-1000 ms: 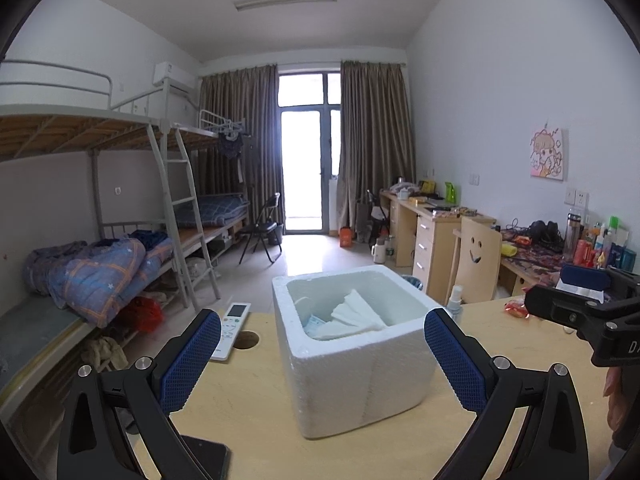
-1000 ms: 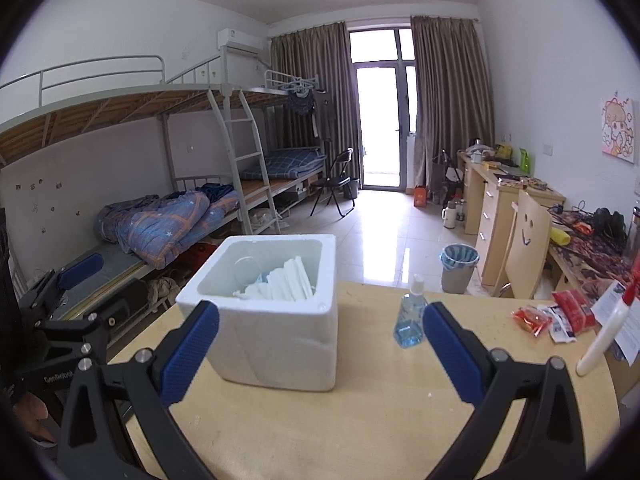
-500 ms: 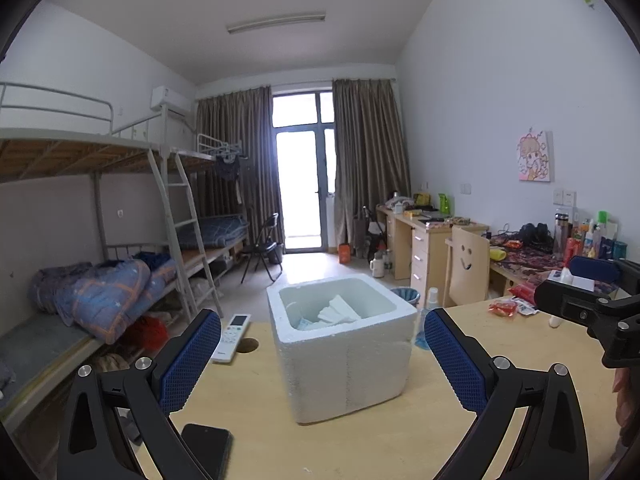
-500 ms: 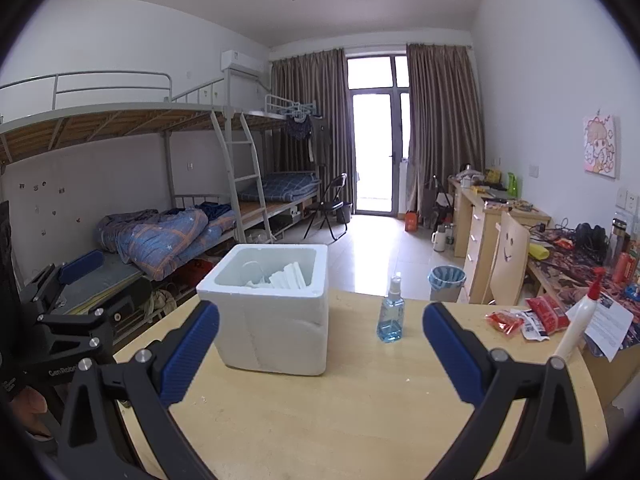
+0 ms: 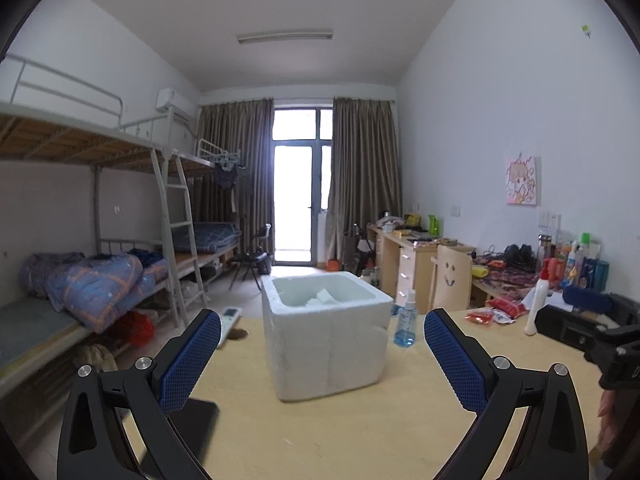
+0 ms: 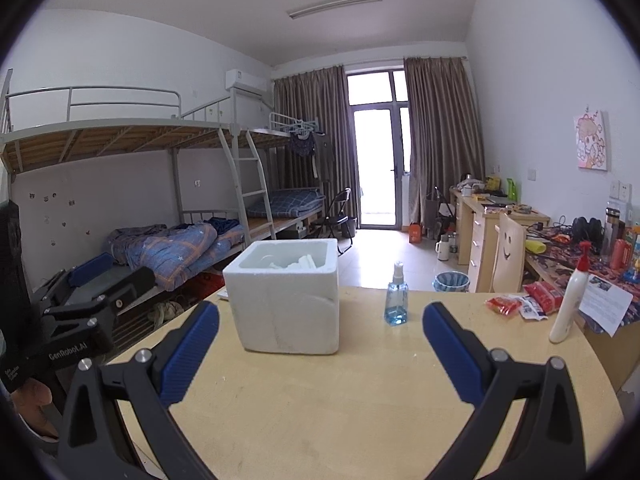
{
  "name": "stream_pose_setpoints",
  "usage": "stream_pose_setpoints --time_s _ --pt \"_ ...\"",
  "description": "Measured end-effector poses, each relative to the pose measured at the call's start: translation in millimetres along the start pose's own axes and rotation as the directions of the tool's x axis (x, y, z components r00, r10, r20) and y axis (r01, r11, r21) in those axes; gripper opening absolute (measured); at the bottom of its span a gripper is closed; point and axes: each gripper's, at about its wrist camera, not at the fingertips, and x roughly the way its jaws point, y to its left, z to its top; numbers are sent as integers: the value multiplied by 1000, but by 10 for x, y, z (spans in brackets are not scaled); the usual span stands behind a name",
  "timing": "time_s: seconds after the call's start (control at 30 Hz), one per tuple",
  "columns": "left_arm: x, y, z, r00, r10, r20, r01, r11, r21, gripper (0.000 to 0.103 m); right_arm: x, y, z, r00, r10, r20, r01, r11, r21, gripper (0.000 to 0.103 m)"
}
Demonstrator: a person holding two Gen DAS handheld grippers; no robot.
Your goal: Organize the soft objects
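Both tools have pulled back from the foam box [image 5: 328,332] over the last second, so it now sits smaller in each view, near the middle of the tabletop [image 6: 360,400]. I hold the left tool [image 5: 320,364] and the right tool [image 6: 320,354] spread wide and empty, level above the wood. White soft pieces [image 6: 298,263] lie inside the box, leaning toward its far wall. A spray bottle [image 6: 396,300] stands just beside the box, clear of it. I judge the packing done, hence the retreat.
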Motion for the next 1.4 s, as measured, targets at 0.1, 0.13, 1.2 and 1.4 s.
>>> stream_pose_setpoints --time_s 0.1,0.13,1.2,1.4 --pt "-60 32 -118 1000 -19 -6 19 999 -45 102 -34 11 -103 1000 -5 -5 5 1000 3 103" --pt "-65 34 -168 1000 -16 -14 15 998 -55 102 -39 13 -131 1000 -3 -6 3 1000 4 103" --pt "-387 -73 -817 998 53 -24 -54 998 -43 102 -367 102 -801 998 -61 12 61 998 16 103" --pt "-452 -62 -824 999 21 -36 -23 999 -49 102 -403 135 -779 998 -60 15 60 998 11 103"
